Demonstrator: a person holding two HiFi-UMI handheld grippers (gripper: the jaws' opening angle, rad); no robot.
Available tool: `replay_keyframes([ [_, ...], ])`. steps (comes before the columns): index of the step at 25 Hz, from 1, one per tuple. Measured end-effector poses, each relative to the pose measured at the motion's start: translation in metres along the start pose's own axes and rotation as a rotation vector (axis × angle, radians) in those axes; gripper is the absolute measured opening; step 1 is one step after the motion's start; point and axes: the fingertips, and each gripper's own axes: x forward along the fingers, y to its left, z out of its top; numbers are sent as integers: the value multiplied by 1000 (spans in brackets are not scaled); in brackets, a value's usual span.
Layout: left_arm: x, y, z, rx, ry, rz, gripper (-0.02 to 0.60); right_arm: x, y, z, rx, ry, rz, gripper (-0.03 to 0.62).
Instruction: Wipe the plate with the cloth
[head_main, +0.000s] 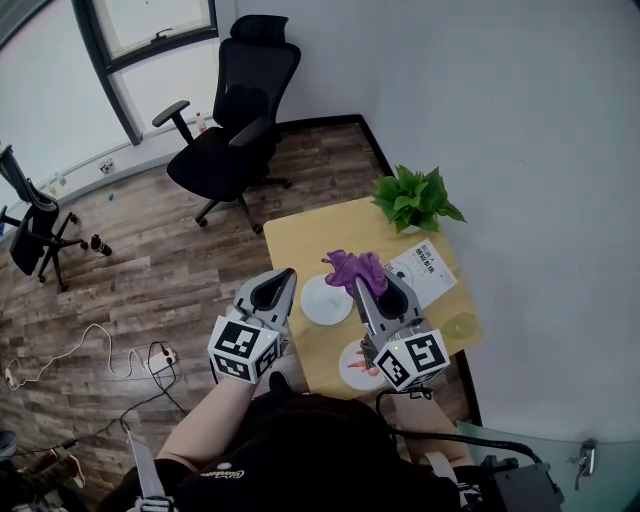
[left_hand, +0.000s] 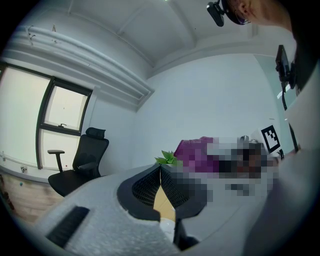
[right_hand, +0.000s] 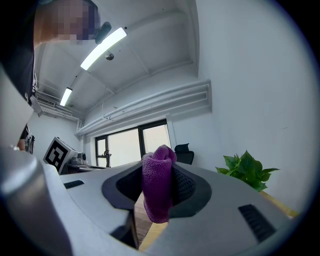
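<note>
**Now the cloth is up and the plate waits below**

So the right gripper (head_main: 370, 283) has its jaws shut tight on the purple cloth (head_main: 353, 268). The cloth sticks out past the jaw tips in a soft lump, and a bit hangs down between them. The left gripper (head_main: 284, 277) has its jaws together too, but nothing is in them.

Two plates sit on the wooden table (head_main: 300, 235). A white plate (head_main: 326, 300) lies between the two grippers, and the cloth is just beside its far right rim. A plate with orange marks (head_main: 352, 366) lies nearer the person, partly hidden under the right gripper. I cannot tell if the marks are dirt or a picture, so I cannot be sure which plate is meant. My guess is the white one, as the cloth is so close to it.

The next move turns on one thing. The white plate lies below the right jaws, to their left and a little nearer. The right gripper should go, since it has the cloth. It looks about level, so I think it must tip down to press the cloth on the plate. The left gripper is at the plate's left rim and could stop it from sliding.

A green plant (head_main: 413, 198) and a paper (head_main: 425, 272) sit at the far right, out of the way.
</note>
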Motion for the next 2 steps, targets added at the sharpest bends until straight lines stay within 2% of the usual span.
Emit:
replay_keyframes([
  [2, 1, 0, -1, -1, 1, 0, 8, 0, -2, -1, 7, 0, -6, 121],
])
